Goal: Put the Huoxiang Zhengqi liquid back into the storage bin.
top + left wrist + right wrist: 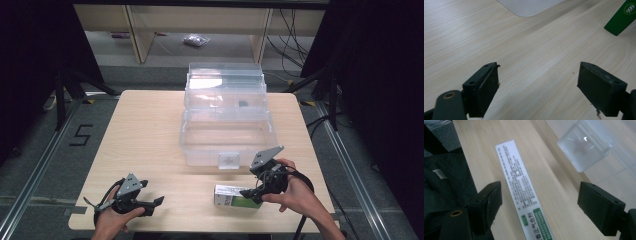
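Jaws: both grippers spread, empty | right gripper (248, 192) over your green-and-white cardboard box (231, 197), lower right | light, crushable; pinch long sides | left gripper (159, 201) idle.

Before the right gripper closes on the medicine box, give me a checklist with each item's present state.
1. Right gripper open: ok.
2. Medicine box between its jaws: ok, it lies in the gap in the right gripper view.
3. Jaws touching the box: cannot tell.
4. Clear plastic storage box lid open: ok.
5. Left gripper open, away from the medicine box: ok.
6. Table between medicine box and storage box free: ok.
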A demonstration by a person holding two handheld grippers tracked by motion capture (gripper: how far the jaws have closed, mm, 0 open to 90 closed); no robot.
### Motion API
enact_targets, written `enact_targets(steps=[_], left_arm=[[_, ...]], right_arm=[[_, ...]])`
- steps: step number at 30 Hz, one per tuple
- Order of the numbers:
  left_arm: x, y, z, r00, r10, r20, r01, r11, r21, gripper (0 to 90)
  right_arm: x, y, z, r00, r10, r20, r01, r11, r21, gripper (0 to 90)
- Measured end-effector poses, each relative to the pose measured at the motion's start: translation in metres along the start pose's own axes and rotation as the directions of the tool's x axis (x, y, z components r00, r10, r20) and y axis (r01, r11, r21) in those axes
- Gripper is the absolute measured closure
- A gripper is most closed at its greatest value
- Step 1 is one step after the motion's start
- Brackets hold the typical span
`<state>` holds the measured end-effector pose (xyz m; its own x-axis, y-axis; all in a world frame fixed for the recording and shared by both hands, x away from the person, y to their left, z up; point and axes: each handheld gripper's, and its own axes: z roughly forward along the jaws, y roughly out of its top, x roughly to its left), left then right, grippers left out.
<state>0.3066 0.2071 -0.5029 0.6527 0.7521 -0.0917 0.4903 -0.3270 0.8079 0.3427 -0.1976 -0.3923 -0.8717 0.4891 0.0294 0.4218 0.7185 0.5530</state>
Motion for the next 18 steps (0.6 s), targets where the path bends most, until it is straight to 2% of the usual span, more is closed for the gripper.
enact_targets(steps=[1, 2, 3, 4, 5, 6, 7, 9, 10, 12, 13, 14, 15, 17, 18], left_arm=[[0.0, 0.0, 0.0, 1.0, 0.0, 0.001, 0.0, 1.0, 0.001, 16.6], [0.002, 0.0, -0.001, 0.9998, 0.018, 0.0, -0.018, 0.9997, 0.016, 16.6], [0.0, 0.0, 0.0, 1.0, 0.0, 0.0, 0.0, 1.0, -0.001, 16.6], [0.0, 0.0, 0.0, 1.0, 0.0, 0.001, 0.0, 1.0, 0.001, 16.6], [0.0, 0.0, 0.0, 1.0, 0.0, 0.002, 0.0, 1.0, 0.001, 16.6], [0.0, 0.0, 0.0, 1.0, 0.0, 0.002, 0.0, 1.0, 0.0, 16.6], [0.002, 0.0, -0.001, 0.9998, 0.019, 0.001, -0.019, 0.9997, 0.016, 16.6], [0.001, 0.0, -0.001, 1.0, 0.009, 0.001, -0.009, 0.9999, 0.005, 16.6], [0.001, 0.0, 0.0, 1.0, 0.005, 0.0, -0.005, 1.0, -0.002, 16.6], [0.001, 0.0, -0.001, 1.0, 0.009, 0.001, -0.009, 0.9999, 0.007, 16.6], [0.0, 0.0, 0.0, 1.0, -0.007, 0.003, 0.007, 1.0, -0.007, 16.6], [0.0, 0.0, 0.0, 1.0, -0.006, 0.003, 0.006, 1.0, -0.007, 16.6], [0.001, 0.0, -0.001, 1.0, 0.009, 0.001, -0.009, 0.9999, 0.005, 16.6], [0.0, 0.0, 0.0, 1.0, -0.001, 0.0, 0.001, 1.0, -0.003, 16.6], [0.0, 0.0, 0.0, 1.0, -0.001, 0.0, 0.001, 1.0, -0.003, 16.6]], right_arm=[[0.003, 0.002, 0.002, 0.9994, -0.01, -0.032, 0.011, 1.0, 0.022, 20.7], [0.003, 0.002, 0.002, 0.9994, -0.01, -0.032, 0.011, 1.0, 0.022, 20.7], [0.003, 0.004, 0.004, 0.9994, -0.031, -0.012, 0.032, 0.999, 0.025, 20.6], [0.003, 0.004, 0.004, 0.9994, -0.031, -0.012, 0.032, 0.999, 0.025, 20.6], [0.003, 0.006, 0.008, 0.9983, -0.051, -0.028, 0.052, 0.998, 0.029, 20.6], [0.003, 0.006, 0.008, 0.9983, -0.051, -0.028, 0.052, 0.998, 0.029, 20.6], [0.004, 0.006, 0.009, 0.9979, -0.06, -0.024, 0.061, 0.998, 0.034, 20.6], [0.006, 0.008, 0.011, 0.9979, -0.051, -0.039, 0.053, 0.997, 0.055, 20.6], [0.008, 0.01, 0.014, 0.997, -0.062, -0.047, 0.064, 0.996, 0.064, 20.6], [0.009, 0.011, 0.015, 0.9968, -0.062, -0.05, 0.066, 0.996, 0.067, 20.6], [0.009, 0.012, 0.016, 0.9969, -0.067, -0.041, 0.07, 0.995, 0.067, 20.6], [0.011, 0.013, 0.016, 0.9971, -0.061, -0.045, 0.064, 0.995, 0.076, 20.6], [0.012, 0.015, 0.018, 0.9957, -0.074, -0.056, 0.079, 0.993, 0.085, 20.6], [0.014, 0.015, 0.019, 0.9956, -0.068, -0.065, 0.074, 0.992, 0.1, 20.6], [0.013, 0.016, 0.021, 0.9931, -0.094, -0.07, 0.101, 0.99, 0.096, 20.6]])
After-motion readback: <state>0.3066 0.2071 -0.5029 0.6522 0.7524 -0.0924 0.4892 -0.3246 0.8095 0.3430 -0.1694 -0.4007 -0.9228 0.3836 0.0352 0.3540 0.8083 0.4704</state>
